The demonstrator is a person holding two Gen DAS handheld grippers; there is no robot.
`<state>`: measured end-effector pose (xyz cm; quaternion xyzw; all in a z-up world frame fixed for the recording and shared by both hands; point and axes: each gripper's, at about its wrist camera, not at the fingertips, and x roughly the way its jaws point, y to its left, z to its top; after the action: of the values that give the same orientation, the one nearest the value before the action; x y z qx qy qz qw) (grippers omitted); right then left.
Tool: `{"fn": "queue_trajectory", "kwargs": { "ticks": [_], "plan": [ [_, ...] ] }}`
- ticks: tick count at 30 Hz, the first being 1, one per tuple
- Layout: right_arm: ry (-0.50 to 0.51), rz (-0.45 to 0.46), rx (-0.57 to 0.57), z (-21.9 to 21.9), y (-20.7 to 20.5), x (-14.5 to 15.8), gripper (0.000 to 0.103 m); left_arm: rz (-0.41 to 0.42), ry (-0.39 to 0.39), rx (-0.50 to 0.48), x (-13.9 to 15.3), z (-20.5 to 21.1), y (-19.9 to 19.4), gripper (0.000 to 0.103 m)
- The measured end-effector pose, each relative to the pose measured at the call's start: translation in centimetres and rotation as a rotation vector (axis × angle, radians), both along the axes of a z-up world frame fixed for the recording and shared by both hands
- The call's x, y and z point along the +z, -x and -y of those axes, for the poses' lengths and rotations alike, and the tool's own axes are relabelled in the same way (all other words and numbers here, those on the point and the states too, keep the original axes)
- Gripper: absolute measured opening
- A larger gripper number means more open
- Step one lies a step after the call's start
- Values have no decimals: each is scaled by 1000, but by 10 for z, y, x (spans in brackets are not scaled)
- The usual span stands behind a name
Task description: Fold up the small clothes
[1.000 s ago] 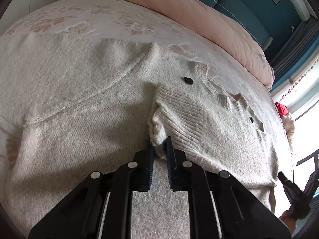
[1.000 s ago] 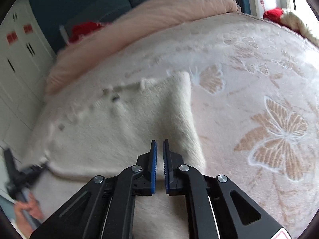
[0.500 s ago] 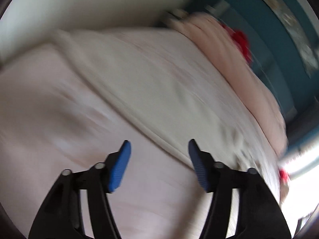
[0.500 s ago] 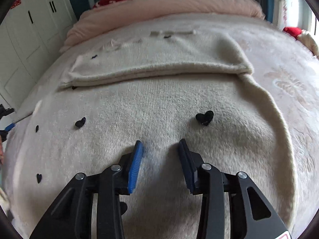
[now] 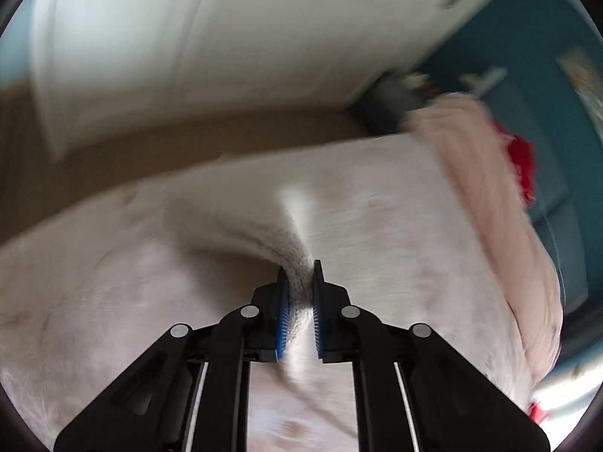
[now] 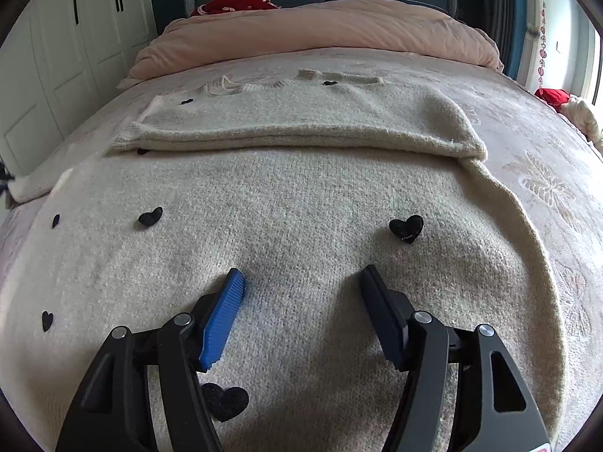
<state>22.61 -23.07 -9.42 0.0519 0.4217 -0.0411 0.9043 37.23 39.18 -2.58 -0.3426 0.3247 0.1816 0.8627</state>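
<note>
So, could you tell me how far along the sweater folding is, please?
One fold looks done: a sleeve lies flat across the cream sweater. In hand: the left gripper pinches knit fabric, though that view is blurred. The right gripper hovers open above the body. Further folds remain.

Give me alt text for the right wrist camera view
The open right gripper hovers over a cream knitted sweater with black heart patches, spread on a pink floral bedspread, its far part folded over.

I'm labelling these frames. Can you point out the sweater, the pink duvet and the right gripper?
sweater point(image 6: 301, 203): right wrist view, main knit panel.
pink duvet point(image 6: 320, 34): right wrist view, its top.
right gripper point(image 6: 301, 282): right wrist view, between open fingertips.
</note>
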Motion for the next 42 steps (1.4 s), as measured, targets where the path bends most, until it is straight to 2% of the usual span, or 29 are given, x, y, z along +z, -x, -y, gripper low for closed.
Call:
{"fn": "queue_trajectory", "kwargs": {
  "ticks": [2,3,6,7,9,11,13,14,16,19,20,22,24,26,27,30,32,33,34,35,36,38,40,42],
  "plan": [
    [-6,6,0,1,0,-1,64,72,-94,-135,41,53,-3,9],
    [-10,7,0,1,0,-1,64,100,-110,-184,54,73,-2,9],
    [-23,12,2,3,1,-1,64,205,-115,-412,100,176,3,9],
    [-27,13,2,4,1,-1,64,227,-105,-507,109,221,7,9],
    [-35,15,3,5,1,-1,64,243,-83,-634,114,287,14,10],
    [-47,17,4,6,1,0,65,213,-45,-754,98,357,22,14],
    [-63,19,8,8,1,0,66,117,26,-829,61,410,25,21],
    [-72,20,11,8,1,1,67,52,60,-834,37,428,28,37],
    [-98,21,24,10,1,2,71,-69,93,-779,-8,446,37,53],
    [-154,20,43,15,0,5,75,-94,153,-682,-38,431,61,55],
    [-176,16,42,18,-1,9,75,-94,183,-652,-41,420,67,59],
    [-211,38,24,26,-3,25,75,-61,240,-579,-39,385,77,66],
    [-239,67,-19,36,-14,41,76,-23,228,-513,-29,353,81,72],
    [-330,32,-47,47,-41,47,76,-15,181,-446,-21,321,68,75],
    [-372,10,-61,52,-55,47,76,-25,191,-412,-21,303,58,75],
    [-453,-29,-96,55,-90,40,76,-39,293,-324,-31,266,44,74],
    [-462,-72,-113,50,-108,32,67,-27,363,-266,-40,245,38,74],
    [-467,-89,-113,46,-113,28,45,-26,391,-251,-43,241,36,74],
    [-474,-109,-104,39,-118,27,19,-26,420,-243,-48,237,32,73],
    [-469,-113,-95,32,-120,27,7,-30,437,-240,-53,235,29,66],
    [-446,-102,-87,26,-120,32,8,-30,453,-240,-56,232,31,60],
    [-390,-67,-53,17,-119,47,7,-20,497,-228,-61,231,26,34],
    [-359,-21,-17,13,-126,72,7,4,532,-211,-59,228,27,26],
    [-353,51,17,15,-136,107,7,9,559,-196,-55,224,26,26]
  ]
}}
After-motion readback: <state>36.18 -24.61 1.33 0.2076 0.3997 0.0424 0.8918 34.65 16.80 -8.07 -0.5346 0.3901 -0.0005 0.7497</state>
